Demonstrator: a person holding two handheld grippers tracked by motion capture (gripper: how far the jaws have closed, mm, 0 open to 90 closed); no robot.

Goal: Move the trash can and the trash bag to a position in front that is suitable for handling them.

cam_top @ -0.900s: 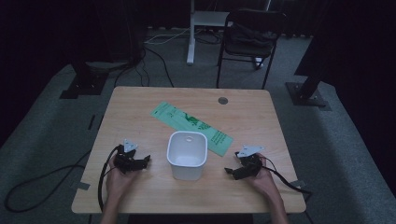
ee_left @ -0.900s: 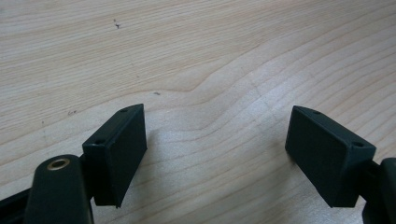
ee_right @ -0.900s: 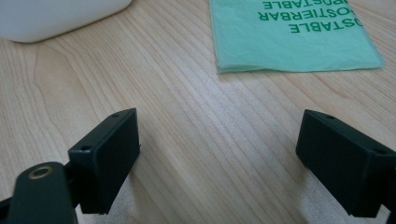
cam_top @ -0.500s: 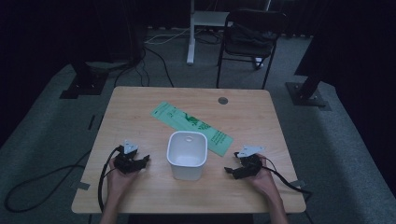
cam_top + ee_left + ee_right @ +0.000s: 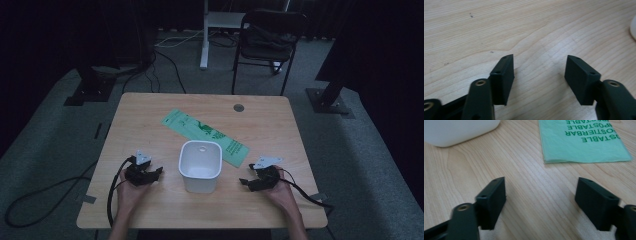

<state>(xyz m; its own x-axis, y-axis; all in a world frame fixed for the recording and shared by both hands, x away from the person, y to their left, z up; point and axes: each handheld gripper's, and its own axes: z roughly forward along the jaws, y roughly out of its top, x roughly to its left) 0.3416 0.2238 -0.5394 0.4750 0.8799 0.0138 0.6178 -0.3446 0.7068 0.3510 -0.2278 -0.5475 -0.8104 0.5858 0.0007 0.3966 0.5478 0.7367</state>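
A white plastic bin [image 5: 200, 165] stands upright near the front middle of the wooden table [image 5: 150, 115]. Behind it a folded green bag [image 5: 200, 130] with green print lies flat, running from the back left to the bin's right. My left gripper [image 5: 154, 173] rests low on the table left of the bin, open, with bare wood between its jaws [image 5: 539, 72]. My right gripper [image 5: 245, 183] sits right of the bin, open too, nothing between its jaws [image 5: 541, 195]. In the right gripper view the bin [image 5: 456, 130] is at the upper left and the bag's end [image 5: 581, 140] at the upper right.
A round cable hole [image 5: 238, 107] is in the table's back edge. Beyond the table stand a black chair [image 5: 265, 35], a white desk leg [image 5: 204, 35] and stand bases on grey carpet. Cables trail from both grippers off the front edge.
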